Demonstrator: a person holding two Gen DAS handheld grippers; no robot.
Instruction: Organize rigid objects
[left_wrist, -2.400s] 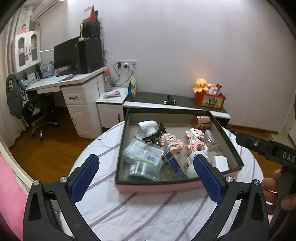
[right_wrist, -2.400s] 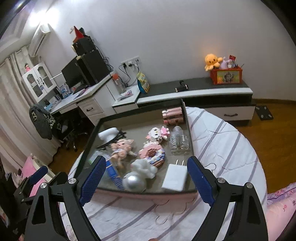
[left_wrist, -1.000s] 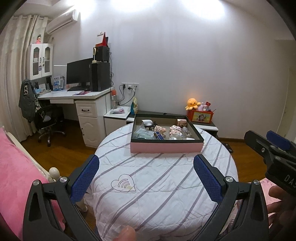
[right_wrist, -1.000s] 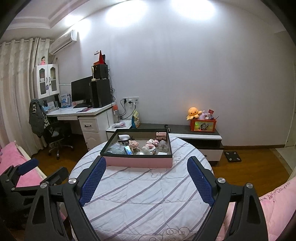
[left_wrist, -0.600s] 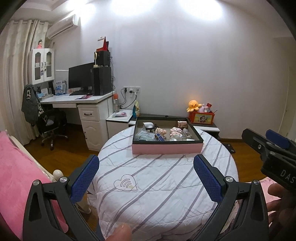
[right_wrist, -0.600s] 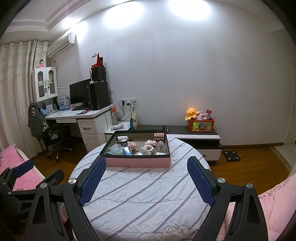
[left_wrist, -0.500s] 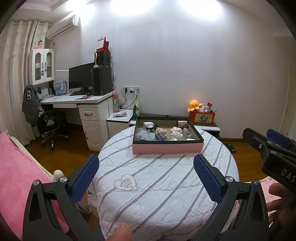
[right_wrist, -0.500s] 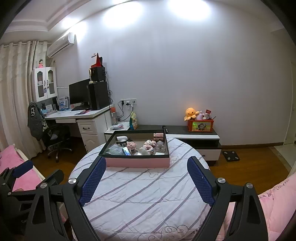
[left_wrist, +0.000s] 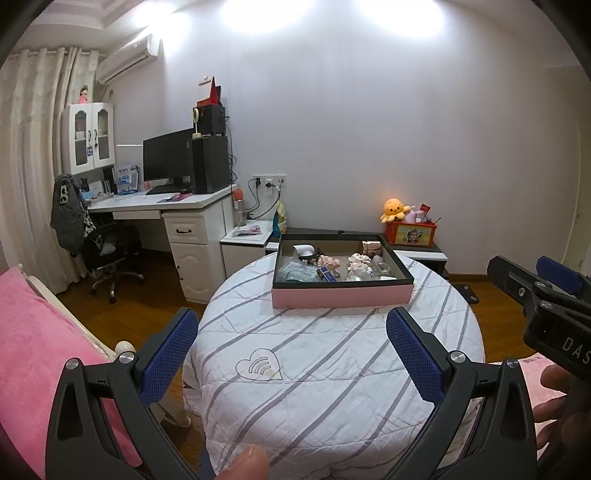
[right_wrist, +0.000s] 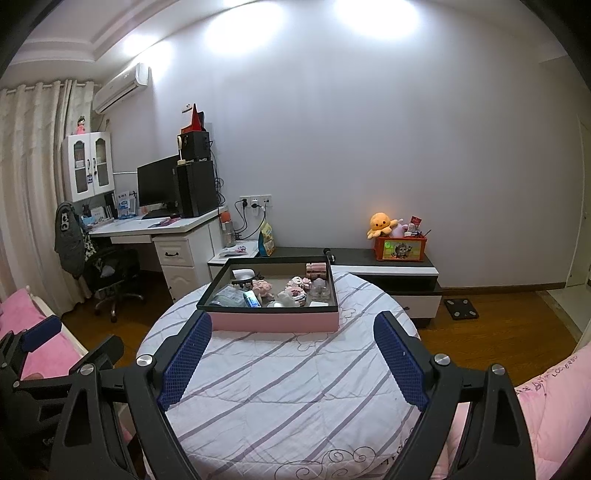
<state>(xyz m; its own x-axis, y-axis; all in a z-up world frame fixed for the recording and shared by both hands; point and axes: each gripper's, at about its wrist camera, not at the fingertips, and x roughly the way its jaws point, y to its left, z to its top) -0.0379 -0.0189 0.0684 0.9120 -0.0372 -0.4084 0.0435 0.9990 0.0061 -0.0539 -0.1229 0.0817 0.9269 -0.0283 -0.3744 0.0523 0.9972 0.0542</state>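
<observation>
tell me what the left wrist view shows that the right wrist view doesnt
Only the left wrist view shows a grey heart outline stitched on the striped cloth, a fingertip at the bottom edge and the right tongs from the side.

Only the right wrist view shows a black square floor scale on the wooden floor, and the left tongs from the side.

Both share the round table with its white striped cover, the pink-sided black-rimmed tray of small toys and the orange plush octopus.

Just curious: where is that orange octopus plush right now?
The orange octopus plush sits at the left end of a red toy box on the low dark cabinet against the wall, behind the round table.
</observation>
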